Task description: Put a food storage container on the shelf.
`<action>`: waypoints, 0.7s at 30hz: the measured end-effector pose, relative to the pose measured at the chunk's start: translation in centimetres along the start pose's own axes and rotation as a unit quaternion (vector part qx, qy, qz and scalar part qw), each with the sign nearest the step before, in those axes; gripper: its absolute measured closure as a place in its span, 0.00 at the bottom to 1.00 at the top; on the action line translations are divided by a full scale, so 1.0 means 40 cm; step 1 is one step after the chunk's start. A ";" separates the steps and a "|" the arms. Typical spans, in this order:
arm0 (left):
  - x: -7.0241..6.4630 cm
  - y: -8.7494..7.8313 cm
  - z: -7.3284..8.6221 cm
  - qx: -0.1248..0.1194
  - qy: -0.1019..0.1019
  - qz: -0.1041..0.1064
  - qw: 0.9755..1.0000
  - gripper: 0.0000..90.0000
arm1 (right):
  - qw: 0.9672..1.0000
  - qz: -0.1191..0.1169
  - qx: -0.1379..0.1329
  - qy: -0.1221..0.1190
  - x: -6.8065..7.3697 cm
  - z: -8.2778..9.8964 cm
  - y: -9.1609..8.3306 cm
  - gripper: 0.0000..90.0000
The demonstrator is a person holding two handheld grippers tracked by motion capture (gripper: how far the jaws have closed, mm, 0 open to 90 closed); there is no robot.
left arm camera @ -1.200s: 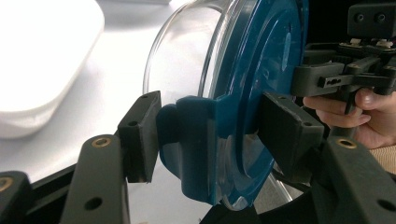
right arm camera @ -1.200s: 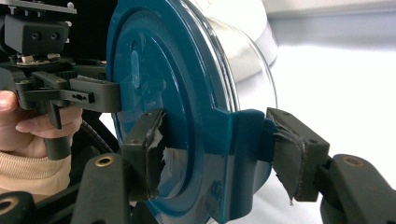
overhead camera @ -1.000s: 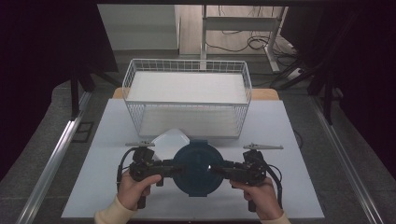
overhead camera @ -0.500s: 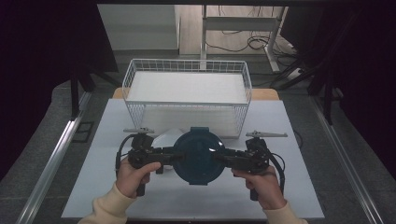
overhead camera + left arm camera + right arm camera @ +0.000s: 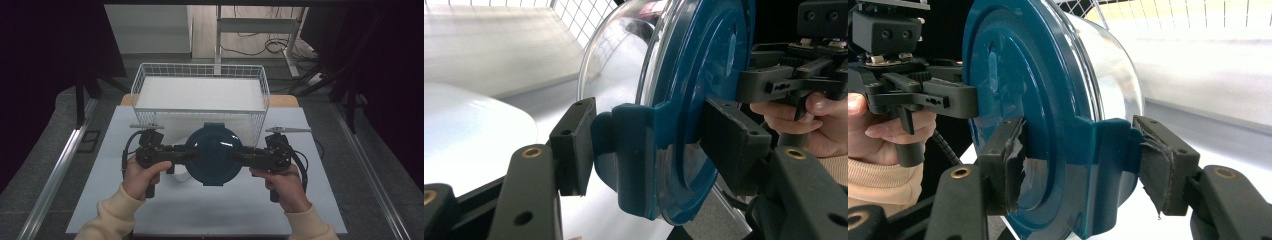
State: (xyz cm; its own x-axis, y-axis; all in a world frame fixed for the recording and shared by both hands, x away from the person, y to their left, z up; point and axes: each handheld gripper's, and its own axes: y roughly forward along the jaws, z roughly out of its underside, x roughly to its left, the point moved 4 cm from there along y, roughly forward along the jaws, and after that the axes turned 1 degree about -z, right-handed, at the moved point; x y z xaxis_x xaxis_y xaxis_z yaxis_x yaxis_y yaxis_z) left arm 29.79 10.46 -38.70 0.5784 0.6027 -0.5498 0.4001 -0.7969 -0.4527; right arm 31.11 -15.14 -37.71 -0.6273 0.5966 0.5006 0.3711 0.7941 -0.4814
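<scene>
- Container (image 5: 214, 154) hangs between the two tongs, off the surface (image 5: 200, 210), just in front of the basket (image 5: 200, 95).
- It has a blue lid facing up toward the high view and a clear bowl body below; in the left gripper view the clear dome (image 5: 624, 60) faces the basket side.
- Left tongs (image 5: 186, 155) are clenched on the blue clip tab (image 5: 634, 150) at the container's left edge; one pad presses the tab from the bowl side, the other sits on the lid face.
- Right tongs (image 5: 243, 159) grasp the matching tab (image 5: 1103, 150) on the opposite edge; the pad covering there looks torn and frayed.
- Both hands, left hand (image 5: 142, 175) and right hand (image 5: 282, 182), sit level with each other, so the line from tab to tab runs across the surface, parallel to the basket's near wall.
- Key relation: the basket lies straight ahead of the container, beyond its far edge, and neither hand is nearer; the load is shared evenly.
- Judgement: the coming move is likely forward and over the basket's near rim, with both tongs travelling together; if one leads, the container would twist between the tabs.
- Basket floor looks bare and white, wide enough for the round container.
- A pale object (image 5: 181, 176) lies on the surface under the container's left part; I cannot tell what it is.
</scene>
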 end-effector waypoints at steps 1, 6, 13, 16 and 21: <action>0.000 0.000 0.000 0.000 0.000 0.000 1.000 0.45 | 1.000 0.000 0.000 0.000 0.000 0.000 0.000 0.44; 0.002 -0.005 -0.028 -0.002 0.001 0.002 1.000 0.45 | 1.000 0.002 -0.003 -0.003 0.003 -0.028 -0.001 0.44; 0.002 -0.018 -0.059 -0.007 0.006 0.001 1.000 0.45 | 1.000 0.004 -0.004 -0.012 0.013 -0.065 -0.002 0.44; 0.002 -0.022 -0.070 -0.008 0.006 0.001 1.000 0.45 | 1.000 0.004 -0.004 -0.014 0.016 -0.078 -0.001 0.44; 0.003 -0.028 -0.089 -0.009 0.008 0.001 1.000 0.45 | 1.000 0.006 -0.002 -0.018 0.020 -0.099 0.000 0.44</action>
State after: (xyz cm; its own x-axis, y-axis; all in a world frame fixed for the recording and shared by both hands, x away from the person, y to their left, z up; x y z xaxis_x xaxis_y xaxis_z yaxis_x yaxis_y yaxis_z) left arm 31.93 11.26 -35.76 0.5894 0.6011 -0.5397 0.4123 -0.7983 -0.4390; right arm 33.32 -14.19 -34.44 -0.6472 0.6011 0.4690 0.3816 0.7879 -0.4833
